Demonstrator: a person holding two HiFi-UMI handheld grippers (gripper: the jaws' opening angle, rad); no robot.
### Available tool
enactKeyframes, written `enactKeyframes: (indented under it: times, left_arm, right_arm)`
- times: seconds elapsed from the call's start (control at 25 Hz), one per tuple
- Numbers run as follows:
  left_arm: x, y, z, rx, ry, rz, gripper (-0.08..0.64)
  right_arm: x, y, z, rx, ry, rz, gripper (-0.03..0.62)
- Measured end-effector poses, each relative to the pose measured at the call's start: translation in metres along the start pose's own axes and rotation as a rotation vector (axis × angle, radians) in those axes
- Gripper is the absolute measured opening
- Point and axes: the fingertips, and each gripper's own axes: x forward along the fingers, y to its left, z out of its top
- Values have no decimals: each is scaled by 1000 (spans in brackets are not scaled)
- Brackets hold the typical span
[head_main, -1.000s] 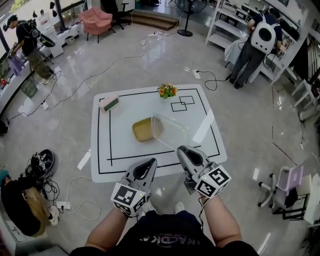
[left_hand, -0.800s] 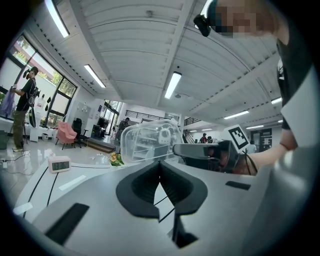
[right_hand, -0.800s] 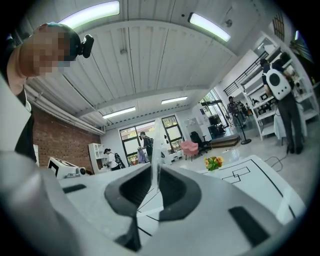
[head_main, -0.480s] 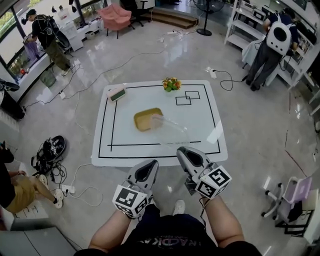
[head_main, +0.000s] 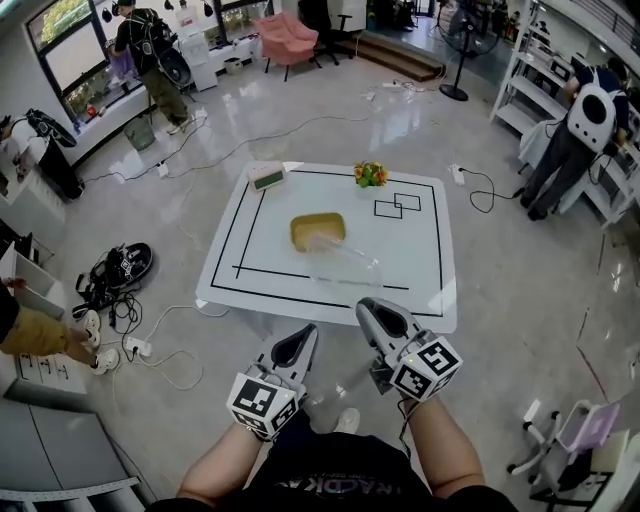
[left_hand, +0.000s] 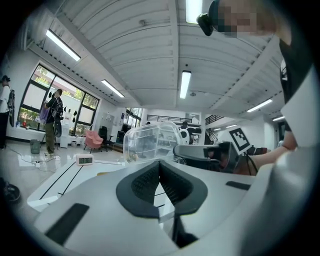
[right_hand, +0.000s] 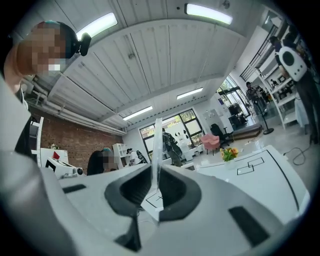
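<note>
Container (head_main: 345, 262) rim pinched — jaws of right gripper (head_main: 375, 308).

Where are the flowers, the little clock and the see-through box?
flowers (head_main: 370, 174), head view, on the blossoms.
little clock (head_main: 266, 177), head view, on its face.
see-through box (head_main: 345, 265), head view, on its clear side wall.

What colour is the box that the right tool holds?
The box is clear, colourless plastic; the left gripper view shows it best.
</note>
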Motion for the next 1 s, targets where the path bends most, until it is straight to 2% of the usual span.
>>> enactKeyframes:
  times: [0.2,1.0]
  left_arm:
    - [-3,-12,1,6,-18,22,3]
    - [9,-25,4,16,-24,3,4]
  right_arm:
    - [-12,2,-2,-8,7,21,35]
    - [-26,-7,-1,-1,3,10,34]
